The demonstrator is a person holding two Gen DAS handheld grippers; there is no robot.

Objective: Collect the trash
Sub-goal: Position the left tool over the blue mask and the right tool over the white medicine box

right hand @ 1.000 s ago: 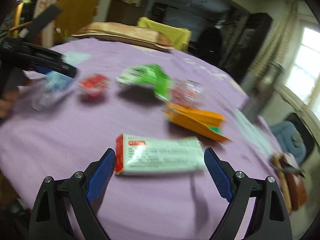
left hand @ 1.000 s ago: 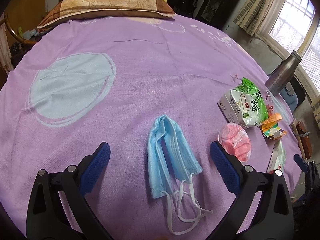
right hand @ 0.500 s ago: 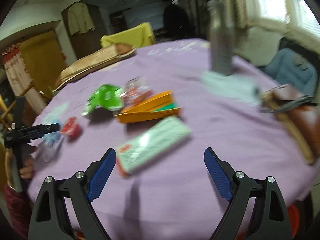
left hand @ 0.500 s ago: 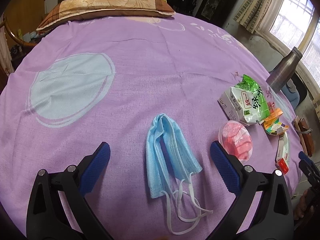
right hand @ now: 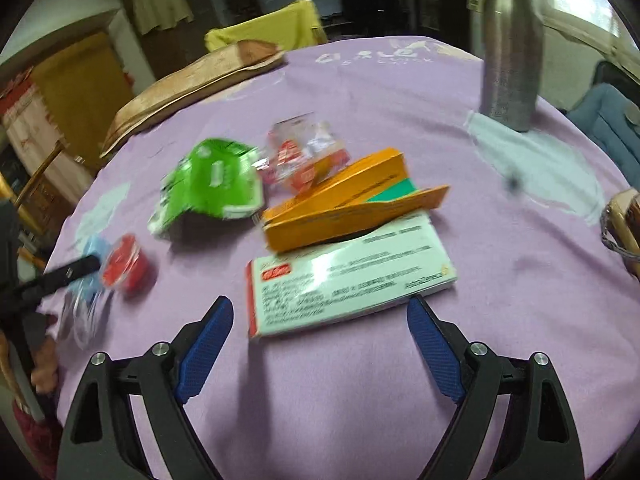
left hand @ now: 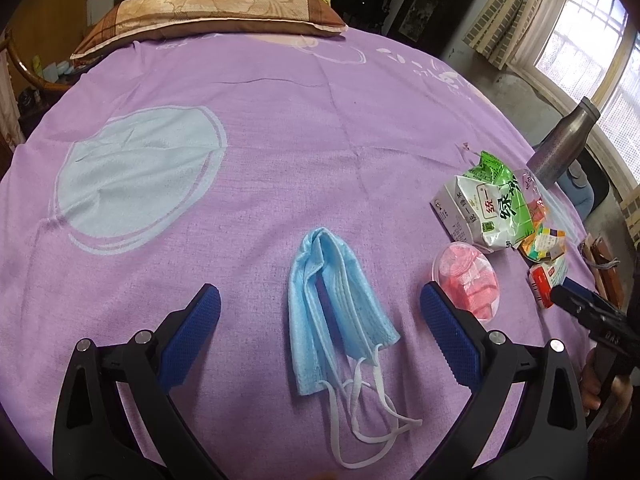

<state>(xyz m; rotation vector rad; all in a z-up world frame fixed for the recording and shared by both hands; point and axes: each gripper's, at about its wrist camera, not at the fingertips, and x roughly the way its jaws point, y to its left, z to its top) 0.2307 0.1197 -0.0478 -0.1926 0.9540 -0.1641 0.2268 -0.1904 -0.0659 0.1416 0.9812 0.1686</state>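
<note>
A crumpled blue face mask [left hand: 336, 316] lies on the purple cloth between the fingers of my open, empty left gripper [left hand: 320, 308]. A clear tub of pink-red contents [left hand: 466, 276] sits by its right finger. A green and white carton [left hand: 486, 210], an orange box [left hand: 544, 242] and a white medicine box with a red end [left hand: 548, 278] lie further right. In the right wrist view my right gripper [right hand: 320, 320] is open and empty, just short of the white medicine box [right hand: 348, 276]. The orange box [right hand: 348, 200], green carton [right hand: 208, 184], a clear wrapper [right hand: 308, 156] and red tub [right hand: 124, 266] lie beyond.
A steel bottle [right hand: 512, 52] stands at the table's far right edge, also seen in the left wrist view [left hand: 564, 148]. A brown pillow [left hand: 208, 12] lies at the far side. A wooden chair [right hand: 624, 224] stands at the right edge.
My right gripper has swung back and closed in on the white medicine box, which now lies close between its fingers. My left gripper has stayed over the mask.
</note>
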